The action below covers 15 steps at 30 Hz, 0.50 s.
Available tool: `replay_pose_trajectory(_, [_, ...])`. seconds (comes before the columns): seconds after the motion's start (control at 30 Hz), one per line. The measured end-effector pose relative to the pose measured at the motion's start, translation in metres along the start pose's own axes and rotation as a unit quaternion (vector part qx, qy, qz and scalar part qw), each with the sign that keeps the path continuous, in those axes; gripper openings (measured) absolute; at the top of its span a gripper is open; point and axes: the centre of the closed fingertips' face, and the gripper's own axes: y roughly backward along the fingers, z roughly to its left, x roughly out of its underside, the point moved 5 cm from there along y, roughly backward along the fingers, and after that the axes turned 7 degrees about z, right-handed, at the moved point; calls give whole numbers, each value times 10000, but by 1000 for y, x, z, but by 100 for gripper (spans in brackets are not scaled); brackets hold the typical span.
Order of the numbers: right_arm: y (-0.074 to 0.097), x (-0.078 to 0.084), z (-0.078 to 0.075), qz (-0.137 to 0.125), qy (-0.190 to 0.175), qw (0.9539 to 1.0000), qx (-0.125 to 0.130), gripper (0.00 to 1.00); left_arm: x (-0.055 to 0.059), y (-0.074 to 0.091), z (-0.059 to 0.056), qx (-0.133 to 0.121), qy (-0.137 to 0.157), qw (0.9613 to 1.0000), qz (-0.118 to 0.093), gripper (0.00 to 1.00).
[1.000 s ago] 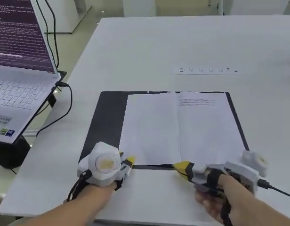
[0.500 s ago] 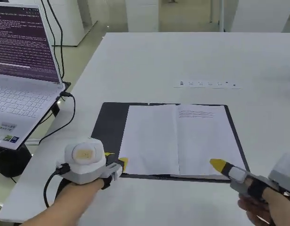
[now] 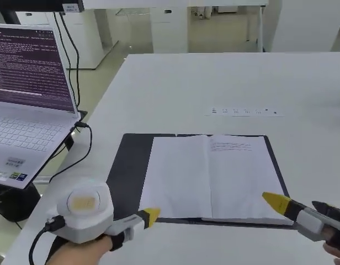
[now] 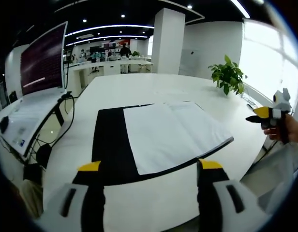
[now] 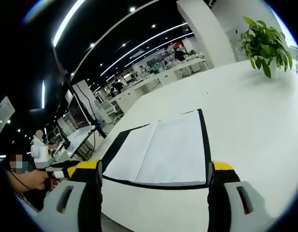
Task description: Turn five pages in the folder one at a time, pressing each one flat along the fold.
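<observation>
We had drawn both tools back off the fold: the left tool (image 3: pixel 149 216) by the near left corner of the folder (image 3: pixel 128 171), the right tool (image 3: pixel 277 202) by its near right, jaws spread, empty. The folder lay open on the counter (image 3: pixel 214 77); we judged the next page due.

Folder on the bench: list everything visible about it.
The folder lies open and flat on the white table. Black cover; white pages either side of a centre fold, the right one with a few printed lines at its top. A strip of cover shows bare on the left. The left gripper and right gripper, both open, hover near its front edge without touching.
</observation>
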Motion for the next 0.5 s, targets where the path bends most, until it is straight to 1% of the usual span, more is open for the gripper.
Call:
replay_pose_trajectory(0.03, [1,0,-1,1,78,10000,48,93,-1,1,0,-14,-12,10000,-43,81])
replay_pose_trajectory(0.07, [3,0,-3,-48,118,9999,114,96,-3,5,0,-37,7,9999,-148,84])
replay_pose_trajectory(0.1, [4,-1,-3,-105,160,9997,165,99,-5,7,-1,-21,43,9998,-183,85])
replay_pose_trajectory(0.13, [6,-1,-4,-123,177,9996,169,100,-6,10,-3,13,96,9997,-230,86])
replay_pose_trajectory(0.23, [10,-3,-6,-227,290,9991,215,100,-12,16,-5,-17,73,9989,-458,95])
replay_pose_trajectory(0.27, [11,-4,-6,-279,341,9988,231,100,-13,17,-6,-27,73,9988,-477,98])
replay_pose_trajectory(0.3, [13,-5,-7,-327,377,9984,251,100,-15,18,-6,-59,59,9986,-519,99])
replay_pose_trajectory(0.33, [14,-7,-7,-378,423,9980,267,100,-16,19,-8,-57,-26,9984,-564,99])
replay_pose_trajectory(0.37, [15,-8,-8,-407,442,9978,283,100,-17,19,-9,-49,-79,9983,-570,99])
replay_pose_trajectory(0.4, [16,-9,-8,-431,425,9978,280,100,-17,19,-11,-41,-103,9985,-530,99])
replay_pose_trajectory(0.5, [16,-9,-9,-426,428,9977,296,100,-17,18,-14,0,-83,9987,-509,99])
